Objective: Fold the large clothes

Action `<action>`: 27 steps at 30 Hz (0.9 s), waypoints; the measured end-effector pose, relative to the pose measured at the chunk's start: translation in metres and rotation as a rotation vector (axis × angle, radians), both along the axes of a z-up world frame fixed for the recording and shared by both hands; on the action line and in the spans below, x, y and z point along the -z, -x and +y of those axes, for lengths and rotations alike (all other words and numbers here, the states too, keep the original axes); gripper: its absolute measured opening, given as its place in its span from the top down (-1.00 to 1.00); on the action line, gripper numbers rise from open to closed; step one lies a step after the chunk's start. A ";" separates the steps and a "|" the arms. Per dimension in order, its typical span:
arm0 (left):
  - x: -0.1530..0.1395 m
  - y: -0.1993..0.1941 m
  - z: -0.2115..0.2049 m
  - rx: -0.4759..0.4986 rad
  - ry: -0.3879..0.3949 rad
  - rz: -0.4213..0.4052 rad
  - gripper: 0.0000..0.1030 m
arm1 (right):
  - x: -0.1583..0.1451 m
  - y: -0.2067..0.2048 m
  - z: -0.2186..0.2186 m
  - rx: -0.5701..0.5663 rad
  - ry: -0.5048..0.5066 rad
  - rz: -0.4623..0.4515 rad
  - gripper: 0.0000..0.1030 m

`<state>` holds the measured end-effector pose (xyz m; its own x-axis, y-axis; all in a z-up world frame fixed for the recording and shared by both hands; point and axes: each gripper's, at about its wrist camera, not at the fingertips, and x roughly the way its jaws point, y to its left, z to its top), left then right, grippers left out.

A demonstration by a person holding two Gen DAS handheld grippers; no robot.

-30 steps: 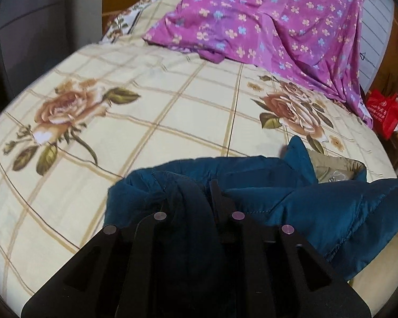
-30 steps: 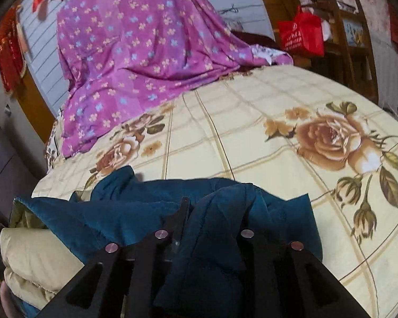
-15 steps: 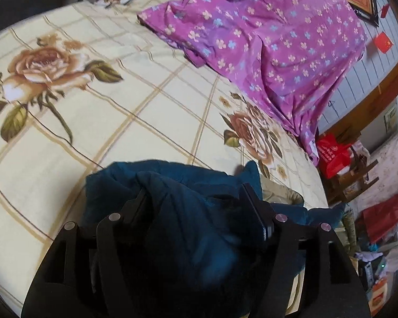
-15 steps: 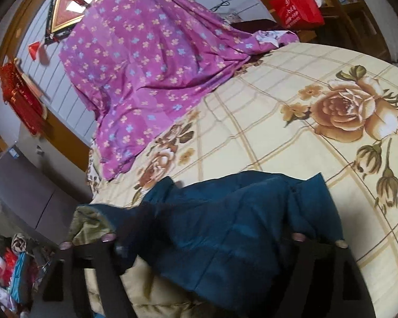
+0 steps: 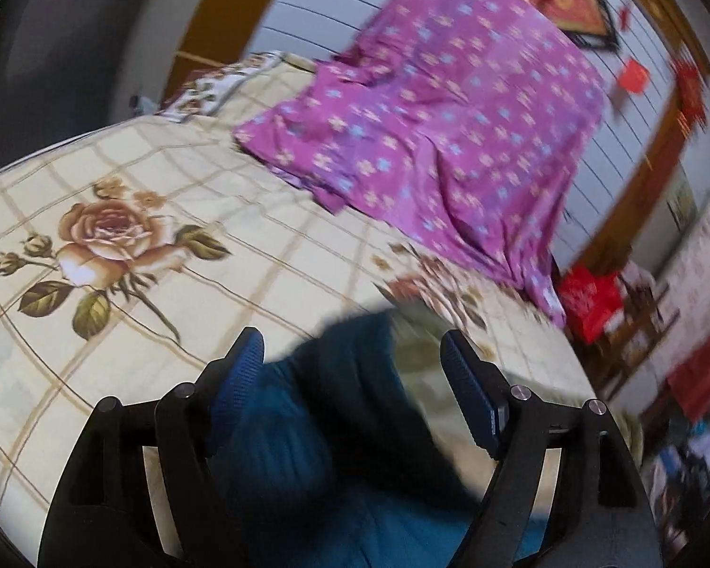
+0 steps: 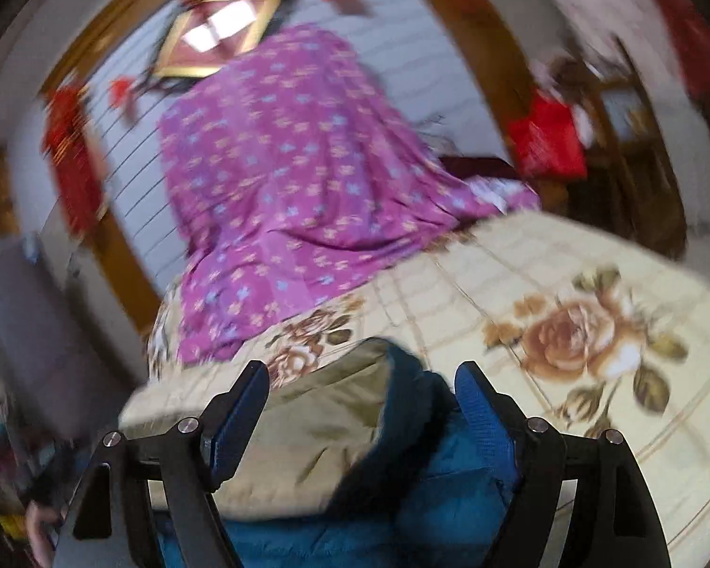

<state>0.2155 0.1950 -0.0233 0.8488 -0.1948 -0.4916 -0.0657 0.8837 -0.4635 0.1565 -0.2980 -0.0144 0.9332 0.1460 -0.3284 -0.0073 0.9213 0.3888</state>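
Note:
A teal padded jacket (image 5: 336, 407) with a beige lining lies bunched on the bed at its near edge. In the left wrist view my left gripper (image 5: 352, 355) is open, its blue-padded fingers (image 5: 241, 369) wide apart above the jacket, holding nothing. In the right wrist view the jacket (image 6: 449, 497) shows its beige lining (image 6: 317, 430) turned up. My right gripper (image 6: 362, 393) is open too, its fingers spread above the jacket. Both views are blurred by motion.
The bed is covered by a cream checked sheet with roses (image 5: 109, 232). A purple flowered cloth (image 5: 449, 132) is draped over the headboard end. A red bag (image 5: 587, 298) and furniture stand to the bed's right. A grey cabinet (image 6: 28, 331) stands at the left.
Both grippers were shut on the jacket a second ago. They have opened, let it drop on the bed, and pulled up and back.

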 end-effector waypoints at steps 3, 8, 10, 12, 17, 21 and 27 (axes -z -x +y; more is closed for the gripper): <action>0.005 0.015 -0.027 0.063 -0.066 0.028 -0.51 | 0.000 0.010 0.029 -0.170 0.113 0.026 -0.53; 0.032 0.016 -0.067 0.096 -0.184 0.147 -0.50 | 0.037 -0.004 0.059 -0.231 0.215 0.242 -0.53; 0.041 0.010 -0.084 0.109 -0.241 0.189 -0.51 | 0.048 -0.022 0.063 -0.206 0.228 0.315 -0.53; 0.047 0.007 -0.092 0.108 -0.249 0.222 -0.50 | 0.056 -0.042 0.068 -0.190 0.237 0.380 -0.53; 0.011 0.035 -0.078 0.059 -0.198 0.045 -0.50 | 0.062 -0.084 0.074 -0.154 0.177 0.427 -0.53; -0.006 0.044 -0.077 0.056 -0.229 -0.023 -0.51 | 0.054 -0.109 0.066 -0.120 0.111 0.378 -0.53; 0.015 0.001 -0.109 0.160 -0.293 0.121 -0.51 | 0.054 -0.102 0.059 -0.109 -0.009 0.390 -0.53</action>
<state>0.2149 0.0856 -0.0387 0.7508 -0.1567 -0.6417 0.0457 0.9815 -0.1861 0.2581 -0.2394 -0.0681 0.7178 0.2421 -0.6528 0.0444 0.9198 0.3899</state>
